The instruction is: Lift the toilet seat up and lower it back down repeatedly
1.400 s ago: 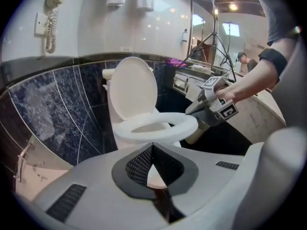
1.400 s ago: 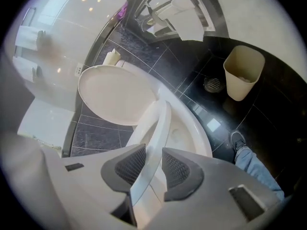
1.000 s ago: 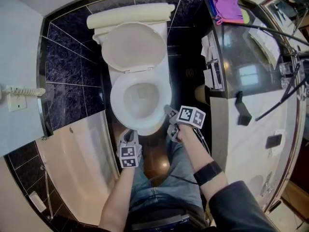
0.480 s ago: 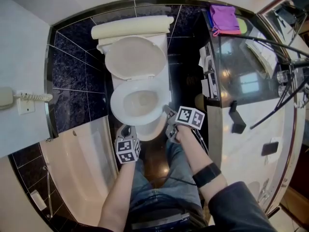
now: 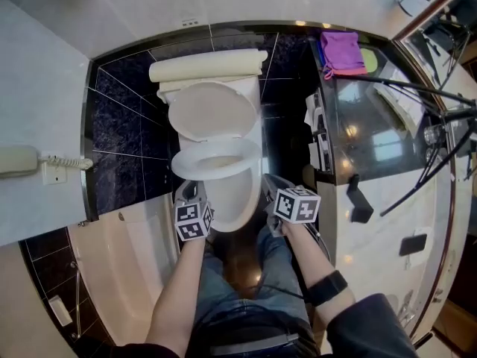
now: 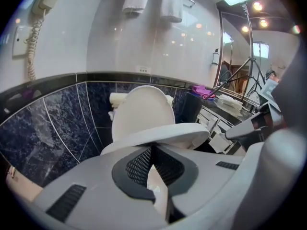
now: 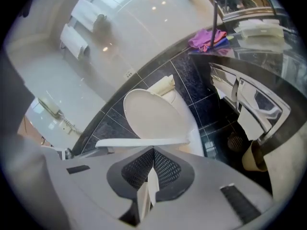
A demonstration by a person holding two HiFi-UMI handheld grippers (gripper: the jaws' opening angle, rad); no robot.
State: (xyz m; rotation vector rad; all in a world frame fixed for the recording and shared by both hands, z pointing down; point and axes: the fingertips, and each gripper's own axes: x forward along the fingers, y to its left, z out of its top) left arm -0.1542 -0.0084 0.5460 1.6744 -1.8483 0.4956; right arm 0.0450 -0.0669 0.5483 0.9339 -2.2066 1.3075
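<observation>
The white toilet seat [image 5: 216,162] stands tilted, its front edge lifted off the bowl [image 5: 242,200], below the raised lid [image 5: 211,110]. My left gripper [image 5: 188,194] is at the seat's front left. Its shut tips [image 6: 152,148] sit right under the seat rim [image 6: 158,135], and whether they touch it does not show. My right gripper [image 5: 270,183] is at the front right. Its jaws have just been closing and now stand shut [image 7: 153,151] just below the seat's edge [image 7: 144,142], with nothing gripped between them. The lid [image 7: 153,114] leans back against the tank [image 5: 207,67].
A bathtub [image 5: 127,267] runs along the left. A vanity counter [image 5: 373,118] with a purple cloth [image 5: 341,51] stands close on the right, with tripod legs [image 5: 425,95] over it. A wall phone [image 5: 22,159] hangs at far left. A small bin [image 7: 252,157] sits by the vanity.
The seat has gone from lying flat on the bowl to tilted up at the front. Both grippers have moved up and in toward the seat's front edge.
</observation>
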